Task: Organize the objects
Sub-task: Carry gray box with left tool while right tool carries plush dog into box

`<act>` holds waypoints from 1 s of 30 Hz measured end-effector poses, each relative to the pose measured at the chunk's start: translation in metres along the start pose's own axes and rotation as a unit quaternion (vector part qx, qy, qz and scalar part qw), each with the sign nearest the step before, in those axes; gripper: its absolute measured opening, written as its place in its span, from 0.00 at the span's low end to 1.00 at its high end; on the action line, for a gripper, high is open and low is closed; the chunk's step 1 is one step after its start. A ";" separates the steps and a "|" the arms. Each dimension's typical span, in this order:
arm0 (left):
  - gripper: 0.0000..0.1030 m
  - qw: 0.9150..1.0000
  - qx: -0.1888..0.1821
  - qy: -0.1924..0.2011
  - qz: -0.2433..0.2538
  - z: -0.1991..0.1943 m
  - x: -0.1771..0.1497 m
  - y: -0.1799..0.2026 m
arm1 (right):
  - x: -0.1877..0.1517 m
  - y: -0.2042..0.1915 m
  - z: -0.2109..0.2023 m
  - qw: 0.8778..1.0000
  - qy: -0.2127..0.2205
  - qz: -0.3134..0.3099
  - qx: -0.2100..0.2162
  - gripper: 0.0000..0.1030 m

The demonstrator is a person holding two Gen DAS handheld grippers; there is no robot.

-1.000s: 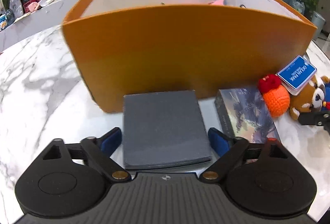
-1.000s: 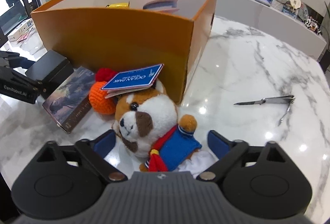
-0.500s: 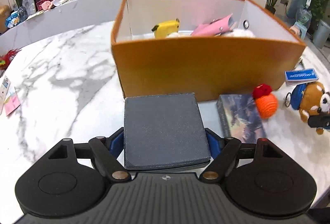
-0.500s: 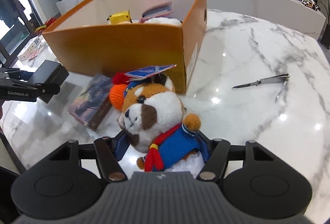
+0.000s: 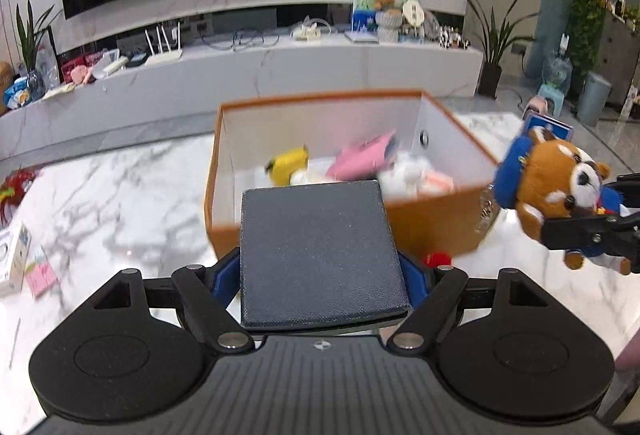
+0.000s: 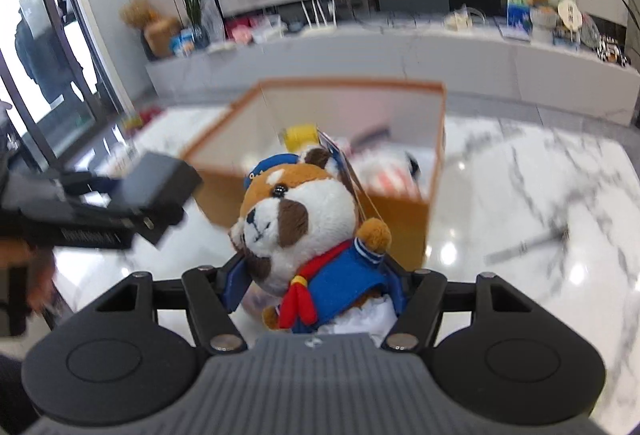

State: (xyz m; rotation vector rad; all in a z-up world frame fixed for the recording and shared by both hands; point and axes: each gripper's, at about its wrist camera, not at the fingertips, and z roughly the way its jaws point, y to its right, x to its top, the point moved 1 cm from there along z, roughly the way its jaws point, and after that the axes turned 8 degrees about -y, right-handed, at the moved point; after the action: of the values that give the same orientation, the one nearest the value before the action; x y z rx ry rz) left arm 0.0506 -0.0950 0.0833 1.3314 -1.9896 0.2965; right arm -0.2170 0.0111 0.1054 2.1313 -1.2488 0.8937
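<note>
We hold the dark box clamped in our left gripper above the table; our right gripper squeezes the plush toy, both raised before the orange bin.

Left tongs and right tongs both raised, each clamped on a load.

The dark grey box hides the near wall of the orange box and most of both blue pads in the left wrist view. Items inside the orange box, including a yellow object and a pink object, are motion-blurred beyond identification. In the right wrist view the plush toy covers the pads, and the metal tool on the marble table is smeared.
</note>
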 end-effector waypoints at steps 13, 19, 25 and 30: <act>0.89 0.998 0.036 -0.040 -0.013 0.097 0.111 -0.016 | 0.120 0.014 0.098 0.998 -0.053 -0.007 -0.040 0.65; 0.89 0.996 0.039 -0.082 -0.011 0.143 0.105 -0.020 | 0.122 0.025 0.145 0.994 -0.098 -0.013 -0.035 0.65; 0.89 0.993 0.050 -0.107 -0.004 0.167 0.097 -0.024 | 0.113 0.021 0.169 0.991 -0.122 -0.035 -0.033 0.65; 0.89 0.991 0.059 -0.116 0.006 0.171 0.095 -0.022 | 0.108 0.019 0.176 0.989 -0.130 -0.053 -0.044 0.65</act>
State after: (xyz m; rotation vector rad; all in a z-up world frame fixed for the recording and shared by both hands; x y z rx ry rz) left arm -0.0240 -0.2657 0.0200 1.4873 -2.2012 0.2794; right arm -0.1451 -0.1806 0.0734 2.2719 -1.2586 0.5182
